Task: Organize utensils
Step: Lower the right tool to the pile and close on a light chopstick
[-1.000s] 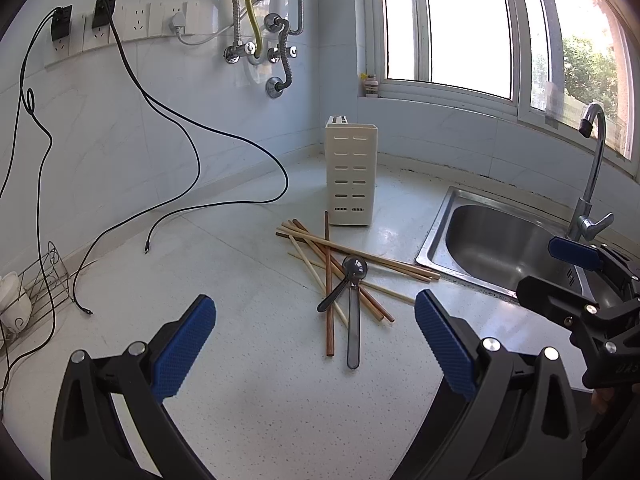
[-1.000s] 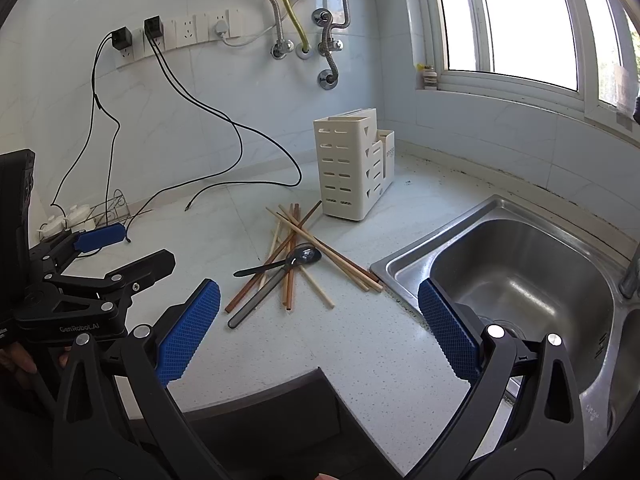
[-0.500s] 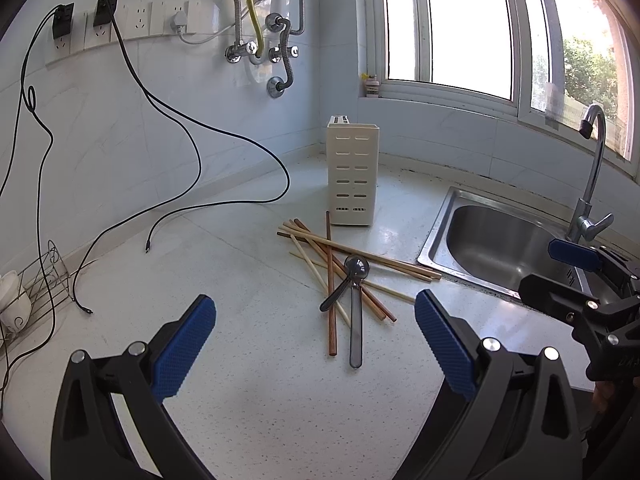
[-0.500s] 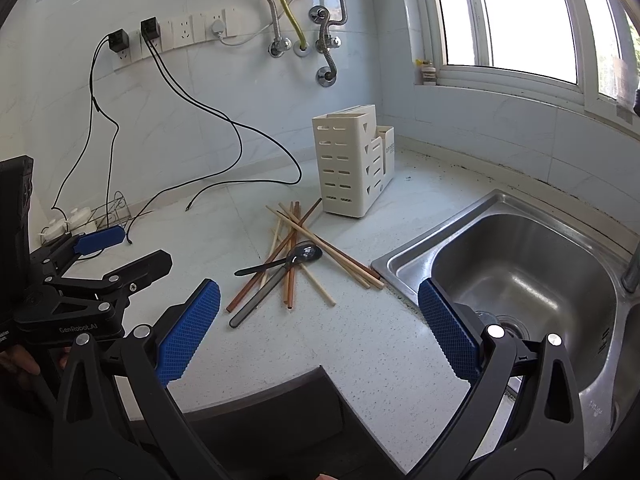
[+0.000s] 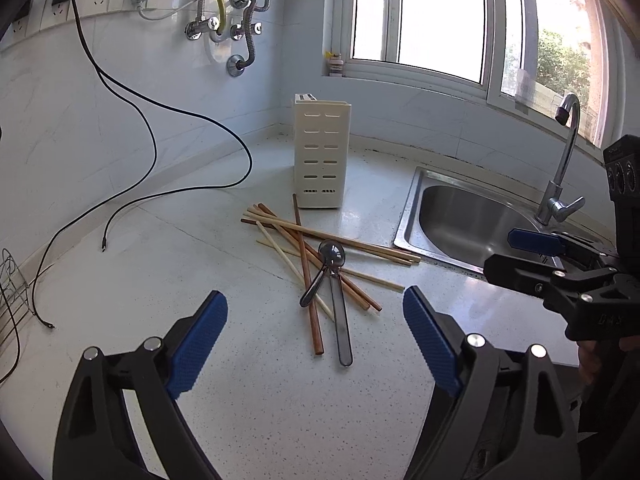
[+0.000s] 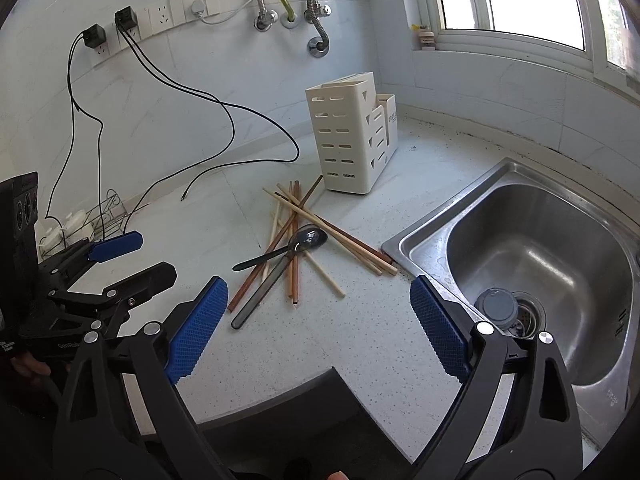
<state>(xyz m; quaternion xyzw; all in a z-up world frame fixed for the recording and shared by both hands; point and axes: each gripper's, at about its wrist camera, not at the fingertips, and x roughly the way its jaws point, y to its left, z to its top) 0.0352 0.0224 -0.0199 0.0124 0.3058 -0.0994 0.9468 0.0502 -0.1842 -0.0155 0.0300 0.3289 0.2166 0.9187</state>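
Left gripper: jaws apart with nothing between them, and closing; its blue pads stand a little nearer each other than a second ago. It hangs over bare counter just short of the pile.
Right gripper: jaws also apart, empty, and closing; the gap is slightly narrower than before. It sits above the counter's front edge, beside the sink.
Change of view: both cameras have come closer to the pile and tipped down; the wall sockets have slid toward the top of each view and the pile now looks larger.
Chopsticks: a loose crossed heap of pale and brown sticks on the counter, between the holder and the grippers, lying as they did a second ago. One end of the heap reaches almost to the sink's rim.
Spoons: two dark spoons lie on top of the heap, bowls together, handles fanning toward the camera; not shifted.
Holder: cream slotted box, upright near the corner of the wall, just behind the heap; from the right wrist view its open compartments show nothing sticking out.
Sink: steel basin to the right of the heap, a plug at its drain.
Counter: white, speckled; two black cables trail across it from the sockets.
Each gripper seen by the other: the right one at the right edge of the left view, the left one at the left edge of the right view, both clear of the utensils.
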